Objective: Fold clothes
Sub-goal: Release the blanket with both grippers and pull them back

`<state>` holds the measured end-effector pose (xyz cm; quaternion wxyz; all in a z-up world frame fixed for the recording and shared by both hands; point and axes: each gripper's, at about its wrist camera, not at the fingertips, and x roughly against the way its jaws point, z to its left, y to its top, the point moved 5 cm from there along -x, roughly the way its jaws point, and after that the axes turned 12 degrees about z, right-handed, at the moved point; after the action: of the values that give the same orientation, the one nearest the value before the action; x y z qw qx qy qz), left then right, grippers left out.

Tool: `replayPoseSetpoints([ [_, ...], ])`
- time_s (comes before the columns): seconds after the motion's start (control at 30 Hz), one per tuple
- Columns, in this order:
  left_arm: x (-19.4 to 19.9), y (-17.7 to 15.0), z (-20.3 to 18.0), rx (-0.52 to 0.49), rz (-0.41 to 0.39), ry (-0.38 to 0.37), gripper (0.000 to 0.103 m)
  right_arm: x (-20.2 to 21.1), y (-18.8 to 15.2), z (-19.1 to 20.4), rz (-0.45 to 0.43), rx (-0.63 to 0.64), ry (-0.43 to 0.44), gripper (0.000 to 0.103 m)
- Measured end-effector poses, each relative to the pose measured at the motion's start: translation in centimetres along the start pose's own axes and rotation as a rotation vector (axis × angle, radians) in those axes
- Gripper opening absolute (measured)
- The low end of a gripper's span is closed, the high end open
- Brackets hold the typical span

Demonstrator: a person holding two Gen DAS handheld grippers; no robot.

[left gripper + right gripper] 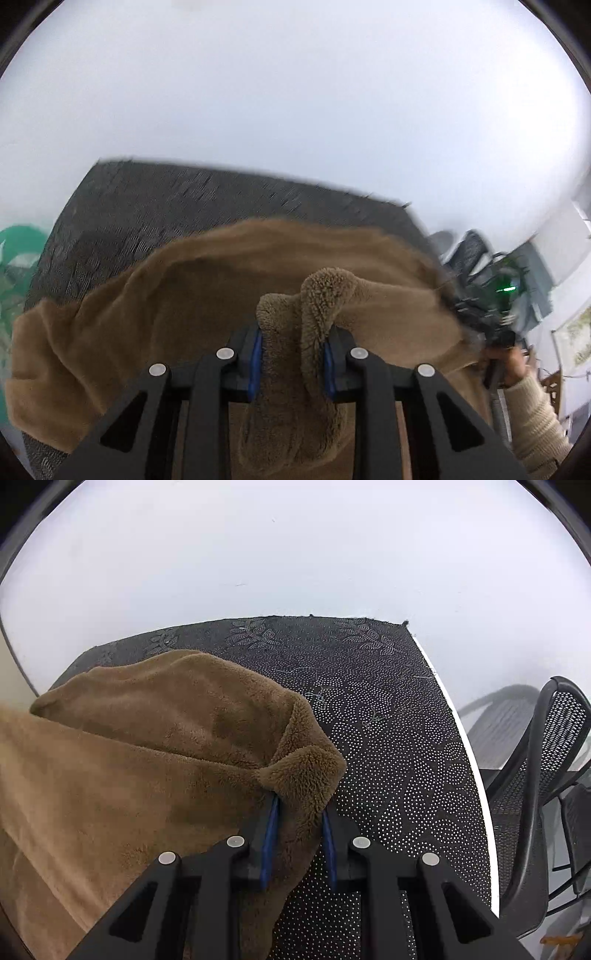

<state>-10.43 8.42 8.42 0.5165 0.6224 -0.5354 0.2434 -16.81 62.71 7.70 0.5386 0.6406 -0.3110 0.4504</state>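
A brown fleece garment hangs above a black dotted table mat. My left gripper is shut on a bunched fold of the fleece, which sticks up between the blue pads. My right gripper is shut on another corner of the same fleece garment, which drapes away to the left over the mat. The right gripper also shows at the right edge of the left wrist view, held by a hand in a cream sleeve; that view is blurred.
A black mesh office chair stands right of the table's white edge. A plain white wall fills the background. Something green sits at the left edge of the left wrist view. Office clutter lies at far right.
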Motion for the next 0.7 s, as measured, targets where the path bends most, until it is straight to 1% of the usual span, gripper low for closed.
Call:
replayPoseSetpoints([
  [0.07, -3.3, -0.4, 1.6, 0.048, 0.090, 0.059, 0.036, -0.1, -0.1, 0.0, -0.006, -0.009, -0.005, 0.023],
  [0.13, -5.4, -0.7, 3.0, 0.082, 0.135, 0.079, 0.041, 0.0, -0.1, -0.2, -0.009, -0.020, -0.003, 0.023],
  [0.17, -6.0, -0.8, 3.5, 0.090, 0.145, 0.076, 0.049, 0.0, -0.2, -0.3, -0.010, -0.021, -0.006, 0.023],
  [0.2, -6.0, -0.9, 3.6, 0.092, 0.139, 0.070, 0.050, 0.1, -0.2, -0.3, -0.009, -0.022, -0.006, 0.023],
  [0.23, -5.8, -1.0, 3.5, 0.085, 0.130, 0.079, 0.051, 0.0, -0.1, -0.4, -0.009, -0.026, -0.004, 0.025],
  [0.27, -5.5, -1.0, 3.4, 0.073, 0.123, 0.105, 0.059, 0.1, -0.1, -0.6, -0.009, -0.033, -0.006, 0.032],
  [0.3, -5.0, -1.0, 3.5, 0.063, 0.110, 0.140, 0.070, 0.3, 0.0, -1.1, -0.017, -0.051, -0.021, 0.039],
  [0.33, -4.5, -0.9, 3.7, 0.054, 0.091, 0.186, 0.073, 0.6, 0.1, -1.6, -0.027, -0.070, -0.037, 0.048],
  [0.37, -3.9, -0.8, 3.7, 0.048, 0.071, 0.221, 0.077, 1.1, 0.4, -2.2, -0.050, -0.099, -0.056, 0.048],
  [0.4, -3.3, -0.8, 3.8, 0.049, 0.054, 0.233, 0.078, 1.8, 0.6, -2.9, -0.073, -0.129, -0.072, 0.048],
  [0.47, -1.9, -1.0, 4.3, 0.061, 0.025, 0.228, 0.078, 2.9, 0.9, -4.0, -0.104, -0.167, -0.098, 0.048],
  [0.57, -0.9, -1.1, 3.6, 0.074, -0.023, 0.170, 0.078, 4.7, 1.0, -4.0, -0.135, -0.143, -0.126, 0.048],
  [0.63, -0.6, -1.1, 2.4, 0.062, -0.051, 0.119, 0.078, 5.2, 1.1, -2.9, -0.148, -0.098, -0.097, 0.048],
  [0.67, -0.7, -1.1, 1.6, 0.043, -0.051, 0.086, 0.078, 5.2, 1.3, -2.2, -0.141, -0.072, -0.072, 0.048],
  [0.7, -1.2, -1.1, 0.8, 0.021, -0.038, 0.063, 0.079, 4.9, 1.7, -1.4, -0.124, -0.040, -0.077, 0.048],
])
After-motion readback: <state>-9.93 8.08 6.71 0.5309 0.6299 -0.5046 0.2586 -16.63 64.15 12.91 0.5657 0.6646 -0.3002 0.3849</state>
